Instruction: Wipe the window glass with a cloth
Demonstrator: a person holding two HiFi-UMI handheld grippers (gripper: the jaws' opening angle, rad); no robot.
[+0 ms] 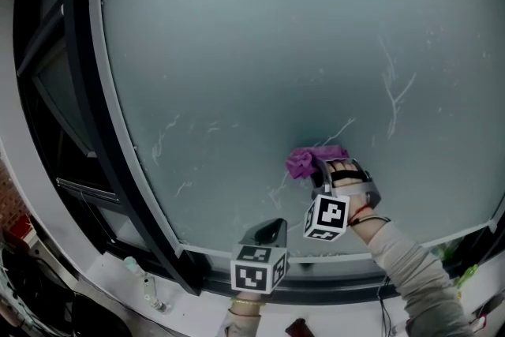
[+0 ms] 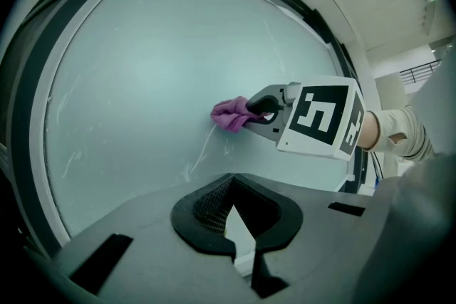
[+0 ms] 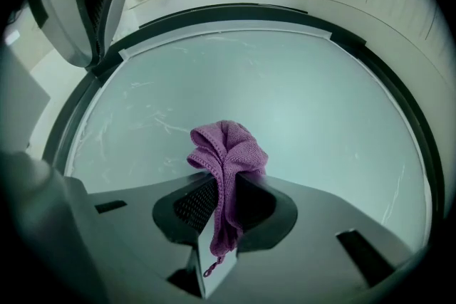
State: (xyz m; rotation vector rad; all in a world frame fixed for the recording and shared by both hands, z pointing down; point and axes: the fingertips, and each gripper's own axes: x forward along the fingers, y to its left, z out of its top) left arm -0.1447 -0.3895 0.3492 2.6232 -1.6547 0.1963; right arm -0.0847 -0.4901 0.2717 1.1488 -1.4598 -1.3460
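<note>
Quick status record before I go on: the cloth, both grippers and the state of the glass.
cloth: purple cloth, bunched, against the lower middle of the pane
right gripper: right gripper, jaws shut on the cloth, which bulges out in front of them
left gripper: left gripper, jaws together with nothing between them, held off the glass below the cloth
window glass: window glass, hazy, with white streaks at right and fainter ones at lower left
frame: dark window frame around the pane
</note>
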